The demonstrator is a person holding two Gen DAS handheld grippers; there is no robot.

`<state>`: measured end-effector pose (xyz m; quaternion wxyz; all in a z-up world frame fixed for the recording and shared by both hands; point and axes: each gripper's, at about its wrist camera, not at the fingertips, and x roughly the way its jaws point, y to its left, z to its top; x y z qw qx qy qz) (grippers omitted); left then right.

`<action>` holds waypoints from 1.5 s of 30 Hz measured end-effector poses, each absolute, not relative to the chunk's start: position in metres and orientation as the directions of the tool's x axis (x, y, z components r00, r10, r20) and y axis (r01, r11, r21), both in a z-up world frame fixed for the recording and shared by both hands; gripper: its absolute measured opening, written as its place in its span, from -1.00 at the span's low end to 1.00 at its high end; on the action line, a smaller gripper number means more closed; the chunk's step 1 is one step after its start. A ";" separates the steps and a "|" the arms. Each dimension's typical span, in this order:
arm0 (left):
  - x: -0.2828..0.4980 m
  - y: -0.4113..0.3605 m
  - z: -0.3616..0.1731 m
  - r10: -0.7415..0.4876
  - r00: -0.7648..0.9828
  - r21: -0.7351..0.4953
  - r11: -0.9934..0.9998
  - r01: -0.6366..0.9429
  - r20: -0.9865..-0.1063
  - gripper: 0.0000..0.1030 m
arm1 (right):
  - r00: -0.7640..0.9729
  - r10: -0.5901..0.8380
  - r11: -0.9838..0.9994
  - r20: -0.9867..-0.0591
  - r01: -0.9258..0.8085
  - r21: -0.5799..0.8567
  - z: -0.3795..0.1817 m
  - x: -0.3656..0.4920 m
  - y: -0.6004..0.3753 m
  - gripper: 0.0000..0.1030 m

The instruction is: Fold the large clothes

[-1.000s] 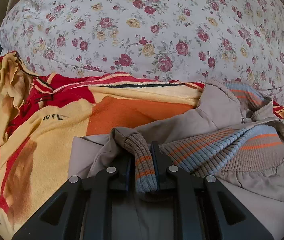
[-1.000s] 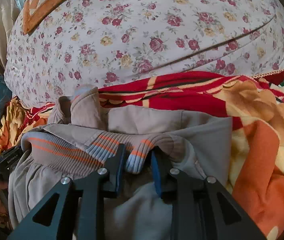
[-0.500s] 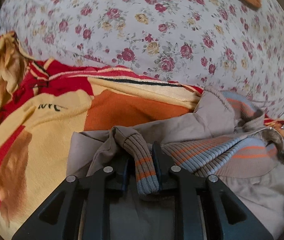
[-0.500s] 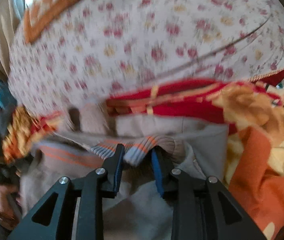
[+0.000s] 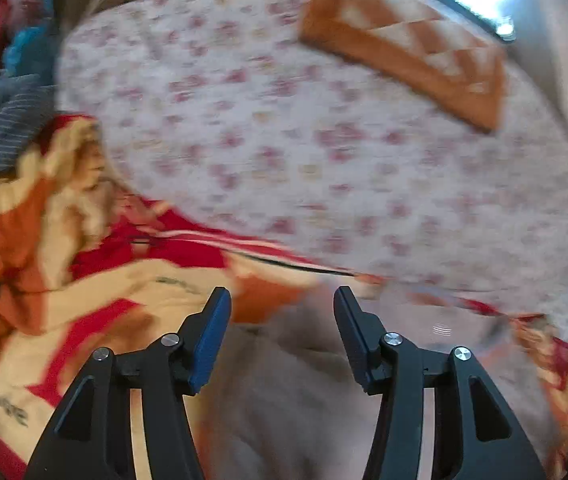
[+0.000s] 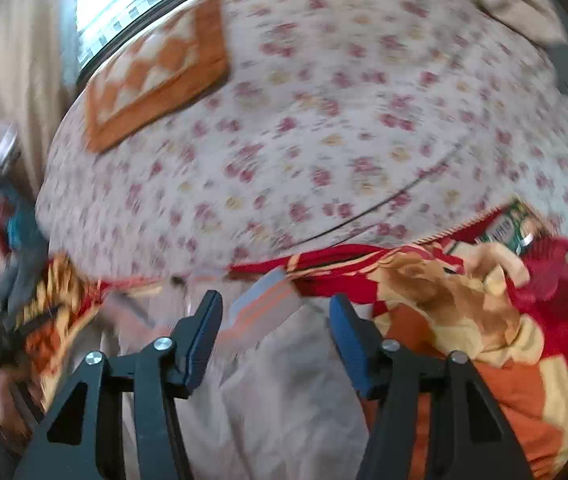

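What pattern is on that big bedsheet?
White bedsheet with small red and yellow flowers, clearest in the right wrist view.

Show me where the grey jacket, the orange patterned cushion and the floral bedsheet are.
grey jacket (image 6: 284,392): right wrist view, plain body fabric below the striped ribbing.
orange patterned cushion (image 5: 400,52): left wrist view, middle of its top face.
floral bedsheet (image 6: 344,140): right wrist view, open middle area.

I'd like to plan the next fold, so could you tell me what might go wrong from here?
1. The left gripper and right gripper have just been opening, nothing between their pads, so the grey jacket lies loose and its fold may slacken.
2. It rests on the rumpled orange-red blanket; a regrasp might pinch that too.
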<state>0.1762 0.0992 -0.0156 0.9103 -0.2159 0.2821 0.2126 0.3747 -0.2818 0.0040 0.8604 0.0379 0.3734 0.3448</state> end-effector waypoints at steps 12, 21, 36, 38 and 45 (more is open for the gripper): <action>0.249 0.057 -0.092 0.161 0.541 -0.096 0.905 -0.415 -0.826 -0.54 | 0.222 0.453 0.684 -0.863 -0.707 0.177 -0.075 0.386 -0.192 -0.53; 0.258 0.097 -0.111 0.236 0.546 -0.087 0.861 -0.501 -0.804 -0.53 | 0.268 0.466 0.792 -0.843 -0.551 0.263 -0.112 0.451 -0.188 -0.73; 0.222 0.076 -0.046 0.115 0.706 -0.272 0.871 -0.410 -0.699 -0.53 | 0.382 0.639 0.729 -0.668 -0.576 0.369 -0.031 0.423 -0.242 -0.77; 0.215 0.056 -0.039 0.065 0.725 -0.292 0.888 -0.355 -0.685 -0.51 | 0.363 0.660 0.689 -0.658 -0.641 0.338 -0.017 0.394 -0.237 -0.64; 0.234 0.015 -0.085 0.029 0.556 -0.172 0.937 -0.305 -0.831 -0.56 | 0.264 0.439 0.724 -0.859 -0.669 0.164 -0.067 0.354 -0.215 -0.15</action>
